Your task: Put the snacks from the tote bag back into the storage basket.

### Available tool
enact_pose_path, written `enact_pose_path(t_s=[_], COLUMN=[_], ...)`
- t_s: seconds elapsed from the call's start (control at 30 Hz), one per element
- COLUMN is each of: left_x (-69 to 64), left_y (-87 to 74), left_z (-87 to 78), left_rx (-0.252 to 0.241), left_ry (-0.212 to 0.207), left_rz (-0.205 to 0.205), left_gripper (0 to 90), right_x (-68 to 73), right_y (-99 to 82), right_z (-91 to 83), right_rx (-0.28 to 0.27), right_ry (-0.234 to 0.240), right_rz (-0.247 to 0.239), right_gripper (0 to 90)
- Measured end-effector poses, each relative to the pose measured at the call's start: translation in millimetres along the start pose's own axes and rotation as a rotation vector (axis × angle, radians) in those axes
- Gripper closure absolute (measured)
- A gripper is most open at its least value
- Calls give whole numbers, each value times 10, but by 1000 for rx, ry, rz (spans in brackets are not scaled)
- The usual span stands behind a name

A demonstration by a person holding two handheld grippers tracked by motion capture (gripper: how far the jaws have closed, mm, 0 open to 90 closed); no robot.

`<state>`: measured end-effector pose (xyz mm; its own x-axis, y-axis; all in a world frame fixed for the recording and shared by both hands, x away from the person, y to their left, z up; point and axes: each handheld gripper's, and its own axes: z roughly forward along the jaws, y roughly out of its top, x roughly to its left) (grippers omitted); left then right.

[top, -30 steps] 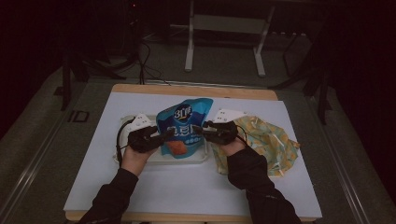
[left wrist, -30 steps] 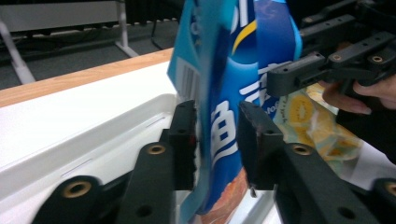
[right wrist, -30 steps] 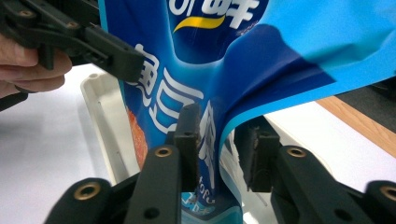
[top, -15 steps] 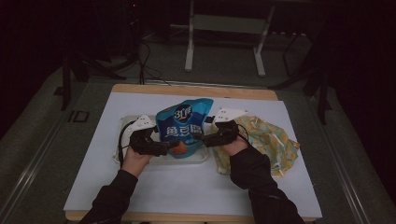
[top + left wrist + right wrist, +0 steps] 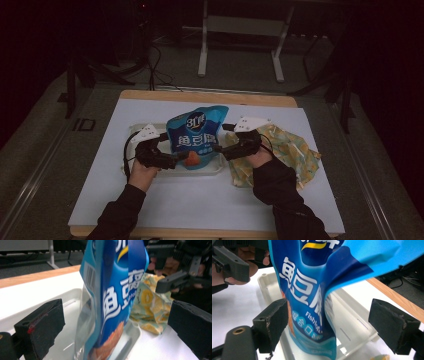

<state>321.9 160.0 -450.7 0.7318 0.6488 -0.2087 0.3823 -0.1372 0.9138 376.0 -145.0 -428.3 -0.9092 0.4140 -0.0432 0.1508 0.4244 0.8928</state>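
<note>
My left hand-held gripper [image 5: 172, 159] sits at the left side of the blue snack pouch [image 5: 196, 134]. Jaws wide, nothing gripped. In the left gripper view the pouch [image 5: 115, 297] stands between the two black pads with clear gaps on both sides.

Pouch stands upright in the white tray [image 5: 212, 170], base down inside it, top leaning slightly away toward the far edge of the counter [image 5: 100, 190]. The tray looks shallow; besides the pouch I can't make out anything else in it. The pouch is printed "Fishtofu", with a clear window low on one face. It reads as soft and part filled, so it should buckle if squeezed high.

Looks like the step is a two-sided grab of the pouch. To do it well I'd close low on the filled body, not on the floppy top flap, and close both sides together so it doesn't tip out of the tray. Keep the pads off the tray wall.

My right hand-held gripper [image 5: 223, 150] mirrors at the pouch's right side, jaws also spread wide and empty. In the right gripper view the pouch [image 5: 312, 290] hangs nearer the left pad, so I'd centre it before closing.

Right of the tray, a yellow patterned cloth [image 5: 290, 150] lies crumpled on the counter, under my right hand. Its edge lies close beside the tray; I can't tell if they touch.
</note>
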Motion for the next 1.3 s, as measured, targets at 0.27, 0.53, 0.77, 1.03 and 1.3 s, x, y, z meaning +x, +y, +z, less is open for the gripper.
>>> enact_pose_path(t_s=[0.27,0.53,0.77,1.03,1.3], left_x=[-83,-166,-182,-349,-468], left_y=[-107,-269,-410,-548,-692], left_z=[-100,-204,-251,-230,-179], left_rx=[6,23,16,38,59], left_ry=[26,24,42,7,-23], left_rz=[12,15,5,14,44], left_gripper=[14,14,14,14,14], right_x=[-3,27,51,126,189], right_y=[-93,-172,-242,-382,-506], right_z=[-138,-320,-471,-619,-762], right_rx=[-11,-17,-20,-23,-37], right_ry=[-19,-49,-77,-96,-118], right_rz=[13,11,13,16,35], right_gripper=[158,158,157,157,154])
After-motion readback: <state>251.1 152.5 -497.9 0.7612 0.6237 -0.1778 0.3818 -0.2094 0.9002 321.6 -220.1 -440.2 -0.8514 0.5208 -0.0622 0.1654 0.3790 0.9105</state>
